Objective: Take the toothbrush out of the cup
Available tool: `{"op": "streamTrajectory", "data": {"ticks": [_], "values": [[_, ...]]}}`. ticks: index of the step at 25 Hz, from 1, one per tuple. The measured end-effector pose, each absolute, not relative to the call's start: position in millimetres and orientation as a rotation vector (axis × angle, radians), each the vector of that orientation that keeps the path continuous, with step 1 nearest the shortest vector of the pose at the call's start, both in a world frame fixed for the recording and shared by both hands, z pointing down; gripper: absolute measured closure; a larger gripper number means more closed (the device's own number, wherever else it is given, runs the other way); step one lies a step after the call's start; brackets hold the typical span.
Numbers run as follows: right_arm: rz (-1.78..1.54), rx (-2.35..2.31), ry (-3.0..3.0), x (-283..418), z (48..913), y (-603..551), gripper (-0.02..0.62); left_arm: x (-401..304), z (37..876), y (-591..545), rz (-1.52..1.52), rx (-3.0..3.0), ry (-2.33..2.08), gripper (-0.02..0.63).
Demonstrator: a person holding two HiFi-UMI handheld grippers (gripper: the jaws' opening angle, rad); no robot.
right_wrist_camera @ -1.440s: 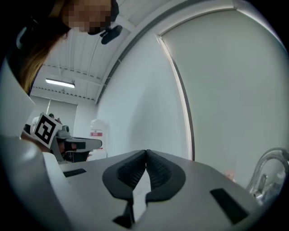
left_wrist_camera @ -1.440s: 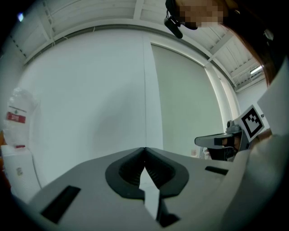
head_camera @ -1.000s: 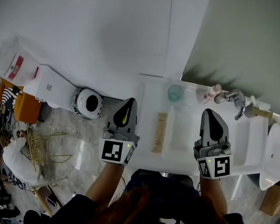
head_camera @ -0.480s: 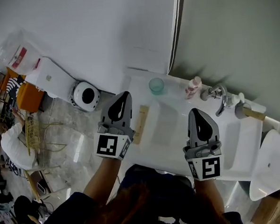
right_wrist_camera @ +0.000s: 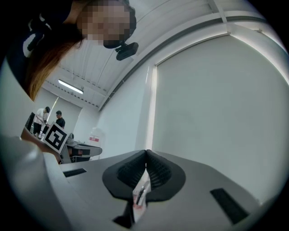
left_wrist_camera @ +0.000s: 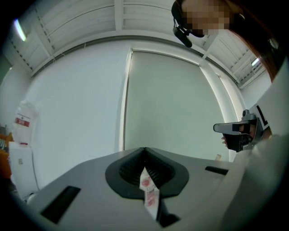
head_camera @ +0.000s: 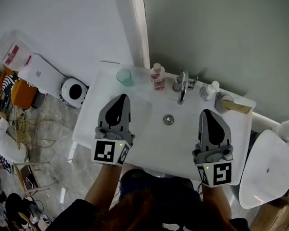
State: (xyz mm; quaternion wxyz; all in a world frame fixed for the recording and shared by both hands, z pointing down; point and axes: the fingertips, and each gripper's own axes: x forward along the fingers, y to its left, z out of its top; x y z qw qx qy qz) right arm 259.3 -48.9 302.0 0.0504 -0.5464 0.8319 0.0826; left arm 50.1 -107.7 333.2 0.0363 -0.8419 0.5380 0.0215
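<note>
The toothbrush [head_camera: 238,108] stands in a grey cup [head_camera: 222,102] on the back right corner of the sink [head_camera: 150,136]. Its tan handle sticks out past the cup's rim, toward the right in the head view. Nothing touches it.

The step in hand looks like the approach. The left gripper [head_camera: 122,97] hovers over the front left of the sink and the right gripper [head_camera: 207,114] over the front right, both well short of the cup. Each gripper's own view shows its jaws pressed together with nothing pinched between them.

The right gripper is the nearer one, so the next move probably falls to it. It would have to spread its jaws, reach to the back corner and close on the bare handle above the rim. It would then draw the brush out along its own lean so the cup does not tip. The left gripper could steady the cup.

A green glass [head_camera: 124,77] stands at the back left corner and appears empty, though its inside is hard to read. A pink bottle [head_camera: 157,76], the tap [head_camera: 182,86] and a small white bottle [head_camera: 210,90] line the back edge between the glass and the cup.
</note>
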Motion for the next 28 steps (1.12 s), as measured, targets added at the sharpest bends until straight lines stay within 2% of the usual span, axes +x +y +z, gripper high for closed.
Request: {"op": "streamTrajectory", "data": {"ticks": [11, 21, 28], "values": [[0.168, -1.795, 2.425, 401, 297, -8, 0.580, 166, 326, -62, 0.005, -2.649, 1.601, 0.591], [0.138, -1.884, 2.338, 415, 299, -8, 0.580, 221, 329, -61, 0.017, -2.789, 1.389, 0.591], [0.127, -1.978, 2.271, 423, 304, -13, 0.580, 232, 319, -74, 0.053, -2.832, 1.247, 0.591]]}}
